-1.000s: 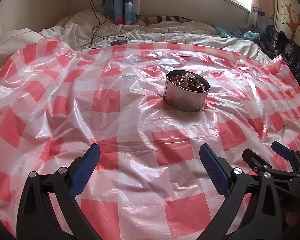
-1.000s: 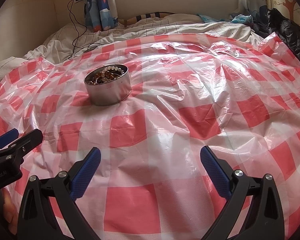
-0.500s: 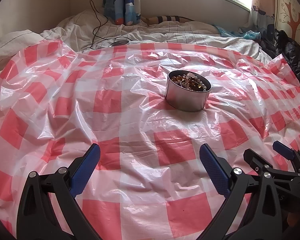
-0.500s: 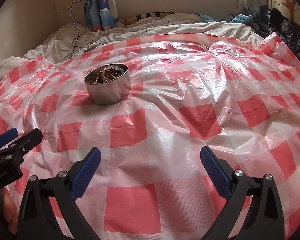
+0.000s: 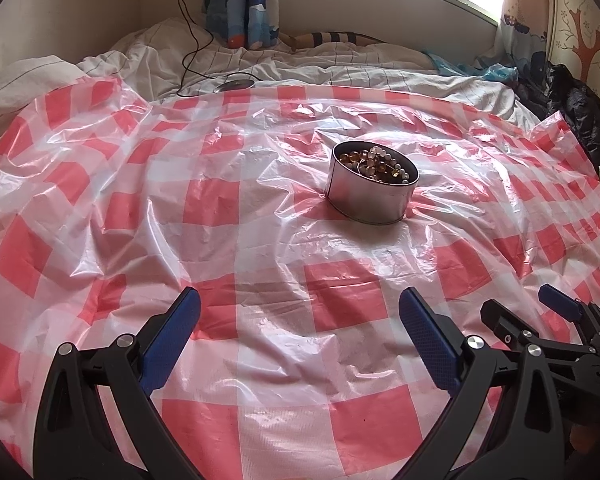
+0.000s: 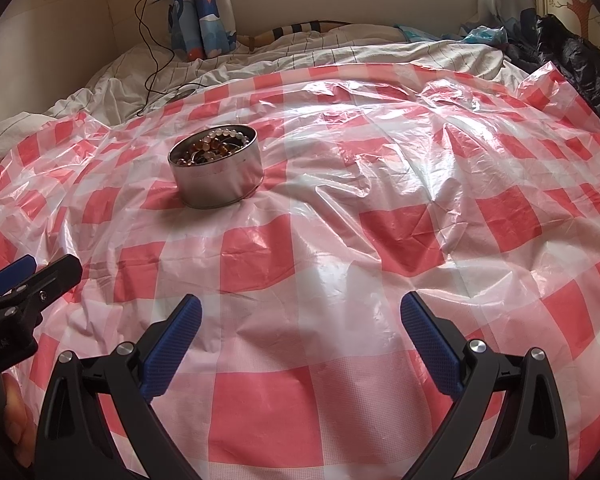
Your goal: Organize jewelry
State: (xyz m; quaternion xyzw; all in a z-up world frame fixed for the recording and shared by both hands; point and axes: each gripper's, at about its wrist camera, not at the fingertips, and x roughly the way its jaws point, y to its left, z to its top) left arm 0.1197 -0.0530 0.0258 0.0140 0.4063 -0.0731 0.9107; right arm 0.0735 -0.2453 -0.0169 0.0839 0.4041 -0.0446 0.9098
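Tin (image 5: 374, 196): round, silver, lidless; upright on the checked sheet, pressing a shallow dent into it.
Beads (image 5: 380, 162): amber, brown and pearly strands heaped inside the tin, filling it close to the rim; count of separate pieces hard to tell from the tangle.
Sheet (image 5: 236, 216): red-and-white checked plastic, crinkled and glossy, spread under the tin in every direction.
Left gripper (image 5: 300, 320): nearer than the tin and well apart from it, low over the sheet; blue-padded fingers (image 5: 172, 334) spread wide, nothing between them.
Right gripper (image 6: 300, 322): nearer than the tin too, off to the tin's right, well apart; fingers (image 6: 430, 340) likewise wide apart, nothing between them; just beside the left gripper.
Bedding (image 5: 340, 66): white, thin-striped, rumpled, beyond the tin past the sheet's far edge.
Cable (image 5: 188, 36): black, running down the wall and across the bedding, far-left of the tin.
Curtain (image 5: 242, 4): blue cartoon print, hanging behind the tin below the window.
Dark jacket (image 5: 572, 108): bunched far-right of the tin, at the sheet's edge.
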